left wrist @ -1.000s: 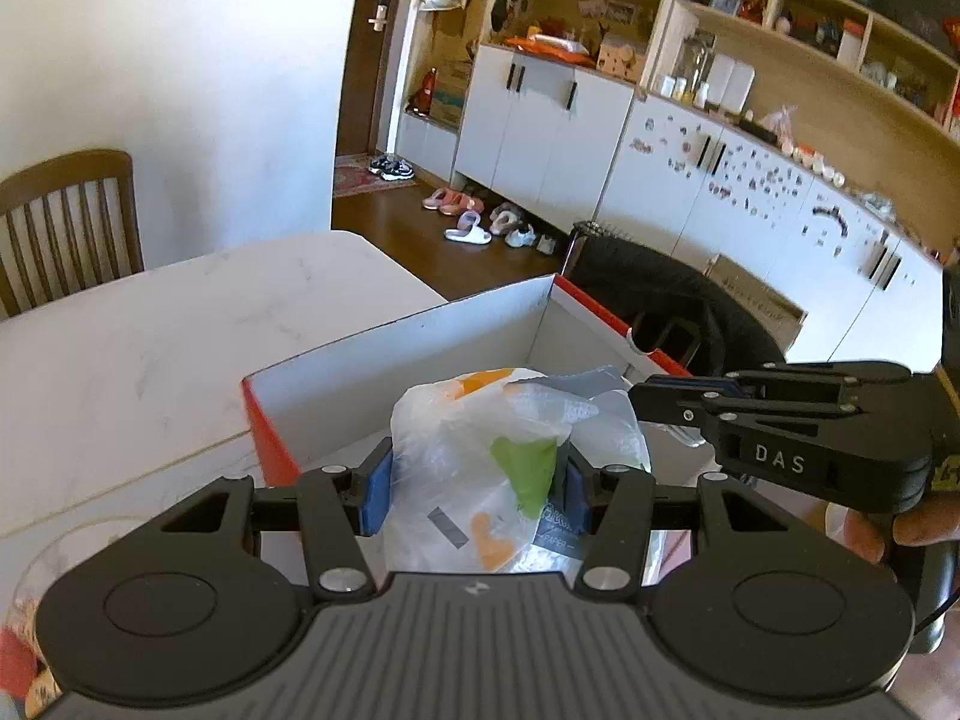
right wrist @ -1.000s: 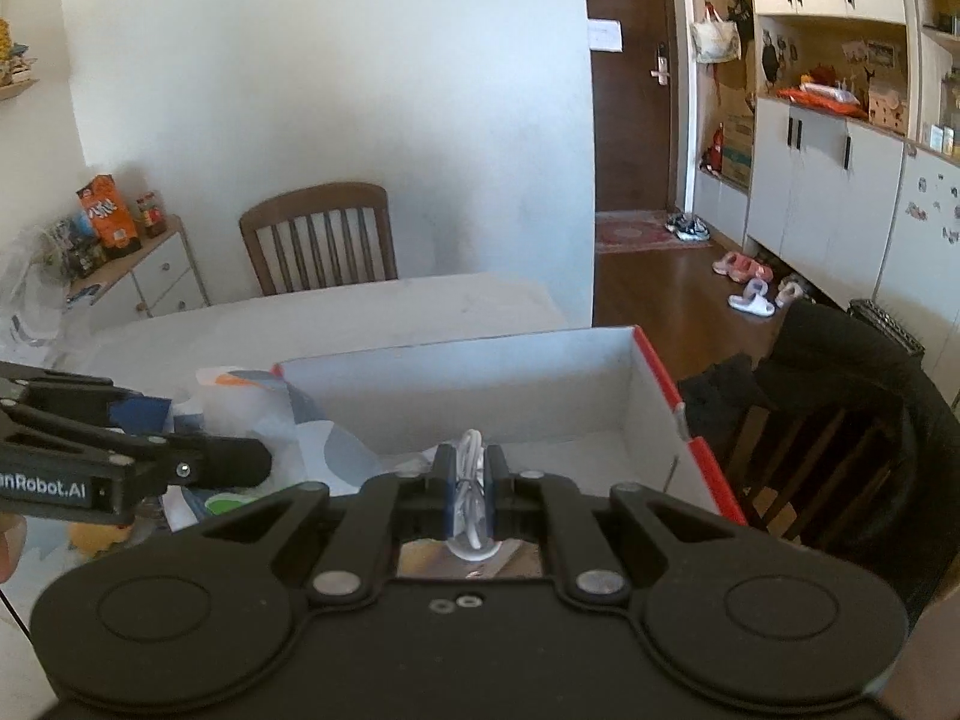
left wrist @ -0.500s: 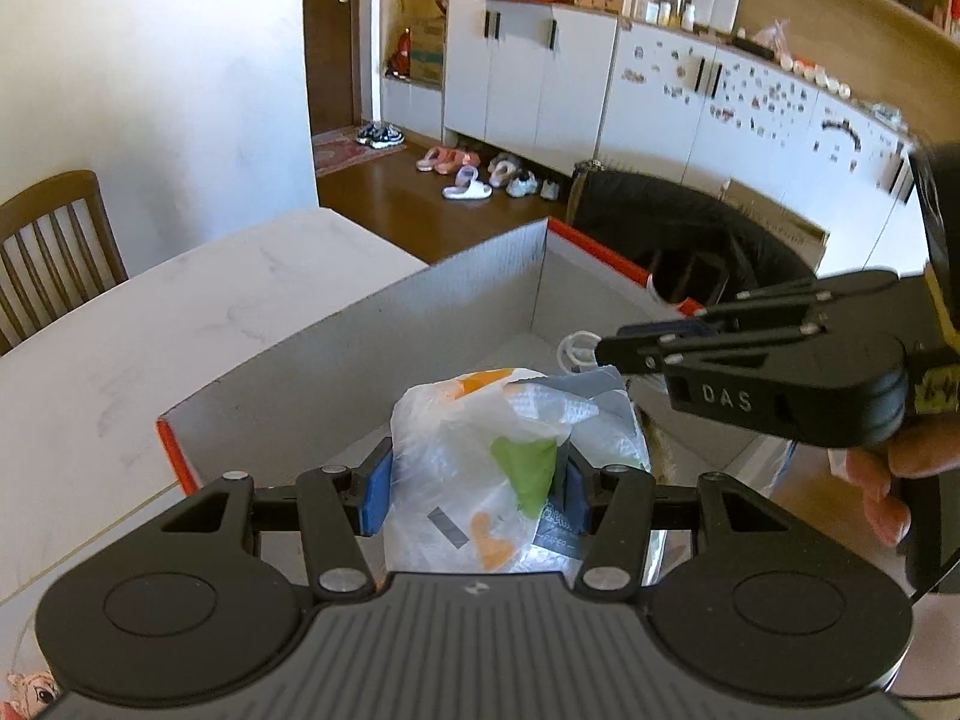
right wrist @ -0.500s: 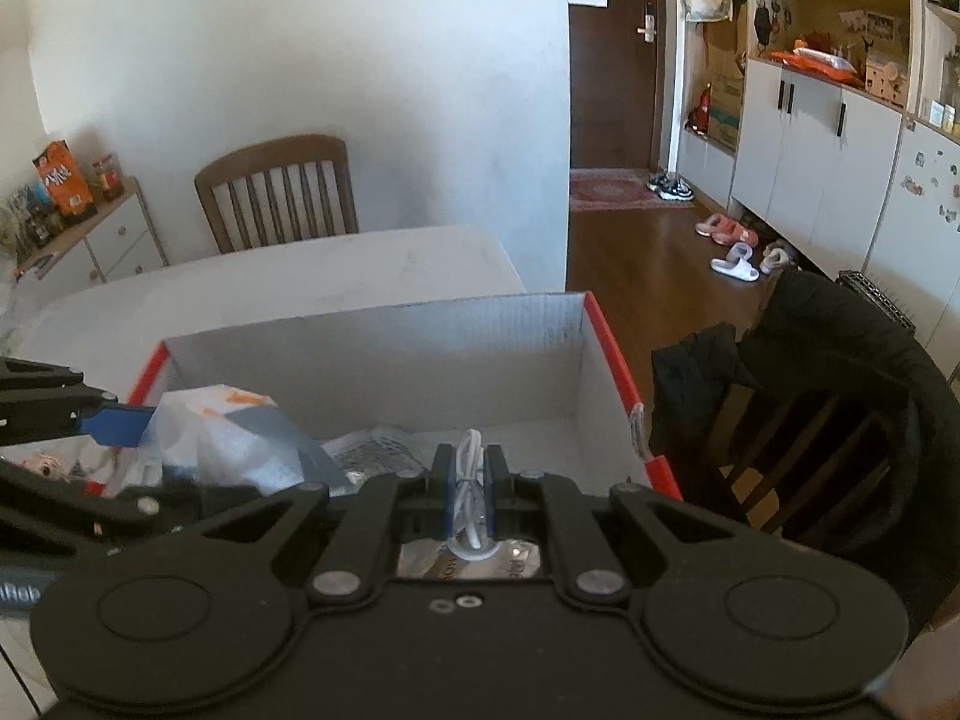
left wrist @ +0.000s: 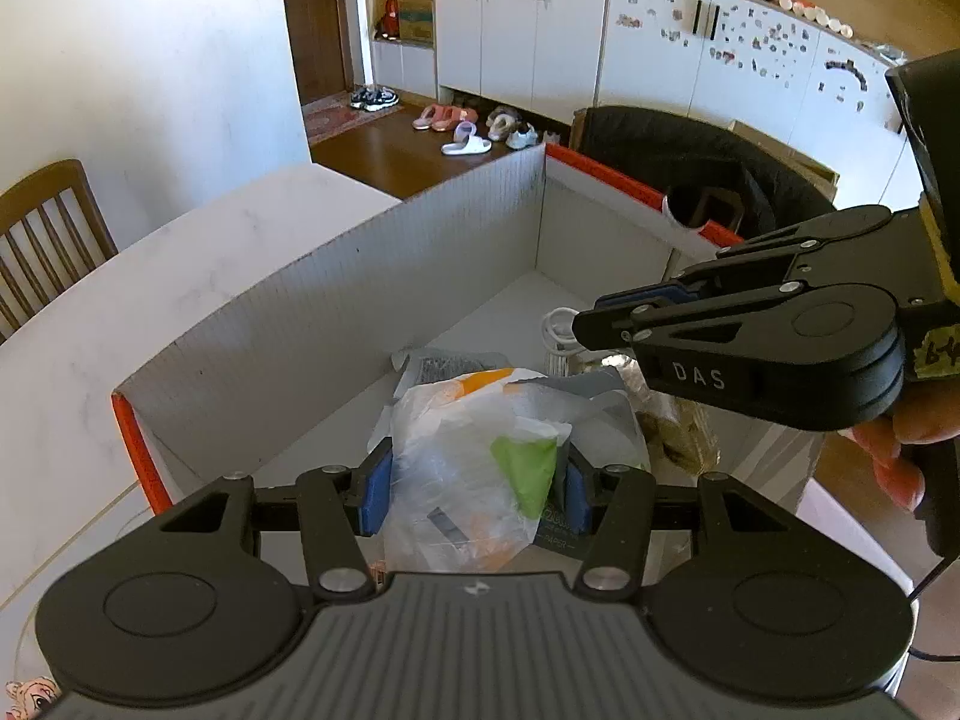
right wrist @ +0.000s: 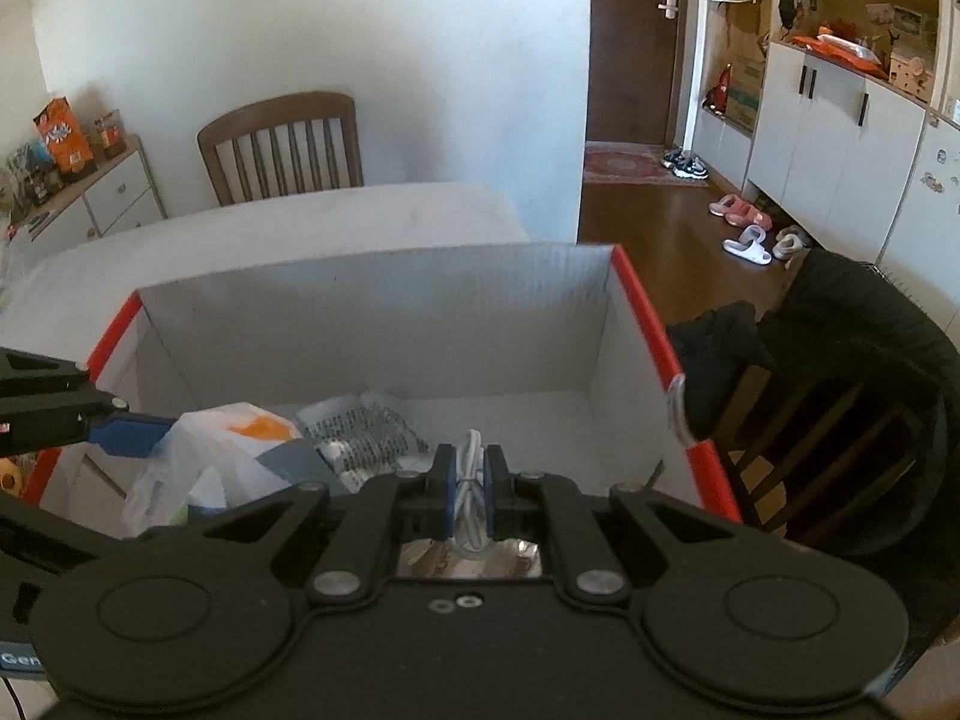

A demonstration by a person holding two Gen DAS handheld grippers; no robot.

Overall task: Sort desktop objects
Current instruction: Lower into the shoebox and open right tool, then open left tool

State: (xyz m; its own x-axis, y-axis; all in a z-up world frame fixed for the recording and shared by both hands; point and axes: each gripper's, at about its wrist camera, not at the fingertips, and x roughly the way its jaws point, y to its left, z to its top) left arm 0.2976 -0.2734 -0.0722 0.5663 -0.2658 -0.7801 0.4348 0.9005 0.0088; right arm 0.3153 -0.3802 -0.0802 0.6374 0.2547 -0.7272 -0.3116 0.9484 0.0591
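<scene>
One box (left wrist: 336,324), one bag (left wrist: 480,468), one cable (right wrist: 471,480)

Box (right wrist: 372,324) on table (right wrist: 288,222), chair (right wrist: 282,147) behind.

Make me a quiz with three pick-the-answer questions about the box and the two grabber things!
1. Where is the printed packet?
A. on the chair
B. inside the box
C. on the floor

2. What colour is the box rim?
A. red
B. green
C. yellow

3. What does the right gripper hold?
A. nothing
B. a slipper
C. a bundled white cable

Answers:
1 B, it lies on the box floor beyond the plastic bag that the left gripper clamps.
2 A, the top edges show red along both sides.
3 C, the white cable sits pinched between its blue pads.
</scene>
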